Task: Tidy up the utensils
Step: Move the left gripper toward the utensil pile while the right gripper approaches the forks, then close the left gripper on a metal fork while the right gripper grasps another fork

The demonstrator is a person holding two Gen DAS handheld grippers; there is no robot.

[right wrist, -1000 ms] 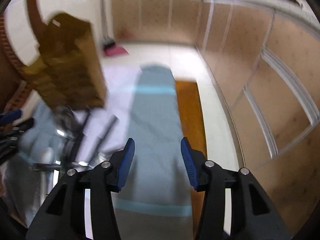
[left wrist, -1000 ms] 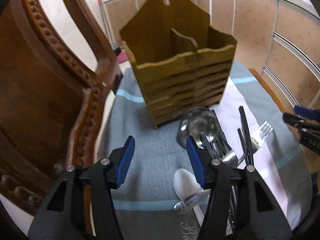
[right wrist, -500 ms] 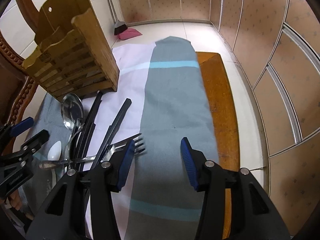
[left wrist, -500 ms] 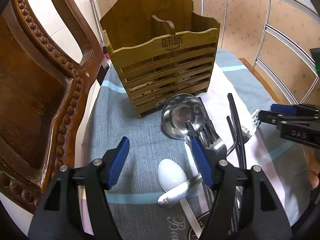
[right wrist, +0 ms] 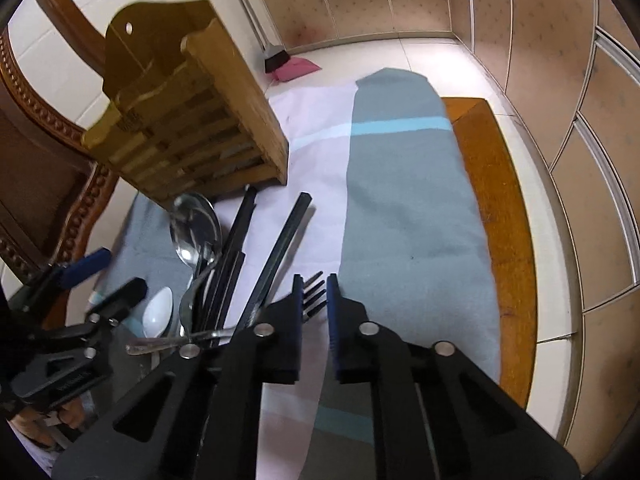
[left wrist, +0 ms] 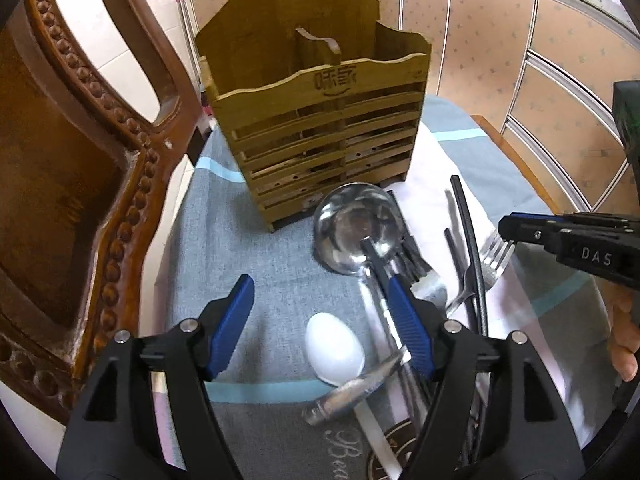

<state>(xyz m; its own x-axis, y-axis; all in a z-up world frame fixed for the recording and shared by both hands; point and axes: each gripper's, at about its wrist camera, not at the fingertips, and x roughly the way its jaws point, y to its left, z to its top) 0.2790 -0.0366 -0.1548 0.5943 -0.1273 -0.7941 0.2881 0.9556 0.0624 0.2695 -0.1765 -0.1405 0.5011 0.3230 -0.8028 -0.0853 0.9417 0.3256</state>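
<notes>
1. Left wrist view: the left gripper (left wrist: pixel 320 320) hangs over the grey cloth (left wrist: pixel 256 264), jaws wide apart. A white spoon (left wrist: pixel 334 348) lies between them; the steel ladle (left wrist: pixel 358 226) sits just past the right finger. Black chopsticks (left wrist: pixel 472 248) and a fork (left wrist: pixel 494 254) lie beyond. The slatted wooden holder (left wrist: pixel 320 128) stands upright; I cannot tell what its 2 compartments hold.
2. Right wrist view: the right gripper (right wrist: pixel 314 292) has jaws nearly together, the fork's (right wrist: pixel 314 294) tines in the narrow gap; whether they touch it is unclear.

L gripper (left wrist: pixel 320 320) jaws wide apart; R gripper (right wrist: pixel 313 312) jaws narrowed, small gap.
</notes>
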